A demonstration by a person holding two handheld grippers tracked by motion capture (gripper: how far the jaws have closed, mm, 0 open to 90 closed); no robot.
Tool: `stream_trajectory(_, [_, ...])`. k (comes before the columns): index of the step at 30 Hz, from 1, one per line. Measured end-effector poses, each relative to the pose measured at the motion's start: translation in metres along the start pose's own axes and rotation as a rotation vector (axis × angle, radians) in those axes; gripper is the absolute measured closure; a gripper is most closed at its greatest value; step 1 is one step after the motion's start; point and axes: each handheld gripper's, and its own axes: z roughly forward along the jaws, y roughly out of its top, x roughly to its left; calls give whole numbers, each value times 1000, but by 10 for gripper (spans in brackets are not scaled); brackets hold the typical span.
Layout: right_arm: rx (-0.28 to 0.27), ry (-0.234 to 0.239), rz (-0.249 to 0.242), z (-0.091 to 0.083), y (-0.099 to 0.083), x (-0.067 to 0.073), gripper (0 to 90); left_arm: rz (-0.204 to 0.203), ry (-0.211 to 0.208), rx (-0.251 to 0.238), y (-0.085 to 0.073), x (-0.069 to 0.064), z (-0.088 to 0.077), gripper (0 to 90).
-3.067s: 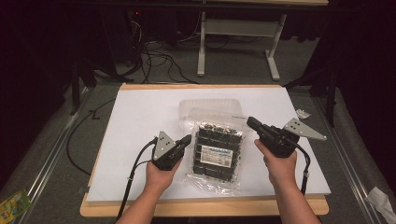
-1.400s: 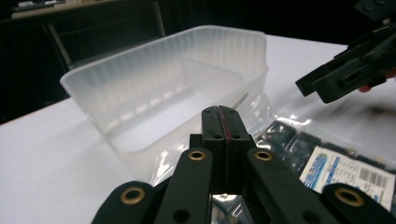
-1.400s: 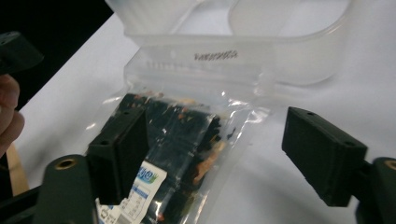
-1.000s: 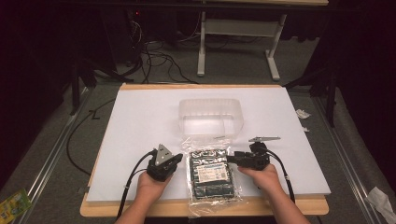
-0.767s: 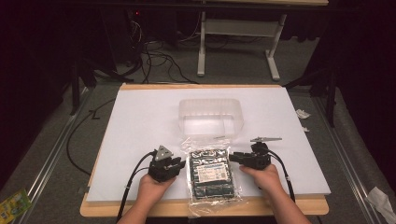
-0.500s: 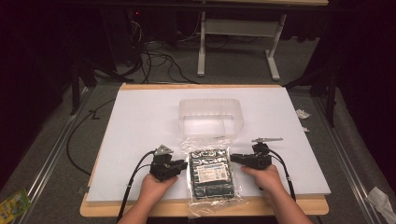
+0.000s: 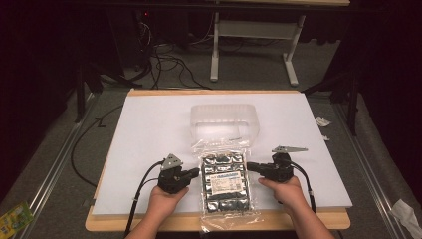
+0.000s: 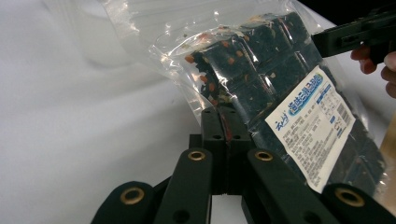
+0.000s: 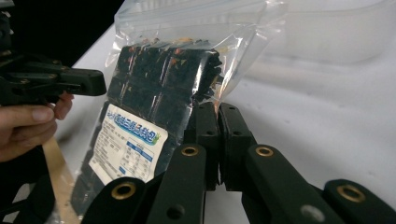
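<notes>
A clear zip bag [image 7: 225, 179] of dark blocks with a white label lies near the table's front edge. My left gripper [image 7: 197, 173] is at the bag's left edge and my right gripper [image 7: 250, 167] at its right edge. In the left gripper view the jaws [image 8: 223, 122] have just been closing and now pinch the bag's [image 8: 280, 84] clear edge film. In the right gripper view the jaws [image 9: 217, 116] have likewise just closed on the film beside the blocks [image 9: 154, 93]. Each view shows the other gripper [image 8: 355, 35] [image 9: 56, 81] across the bag.
A clear plastic container [image 7: 225, 122] stands just behind the bag on the white sheet [image 7: 149, 129]. The table's wooden front edge [image 7: 298, 220] is close under the hands. A paper scrap [image 7: 322, 121] lies at the right. Cables trail off the left side.
Since three seconds ago the bag has come nearer the front edge and both hands have dropped to its sides. Over the last second the grippers have edged inward onto the bag's edges.
</notes>
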Motion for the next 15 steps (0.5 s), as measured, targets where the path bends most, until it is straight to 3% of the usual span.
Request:
stream_trajectory(5, [-82,6,-40,-15,9,9,900,34,10,-65,8,-7,-8,900])
stream_trajectory(7, [-92,3,-45,-16,10,11,900,48,14,-93,12,-9,-11,900])
stream_trajectory(11, [-163,-11,-77,-24,18,17,900,93,37,-157,25,-14,-16,900])
stream_trajectory(15, [-257,-34,-119,-34,27,27,900,164,74,-241,44,-22,-25,900])
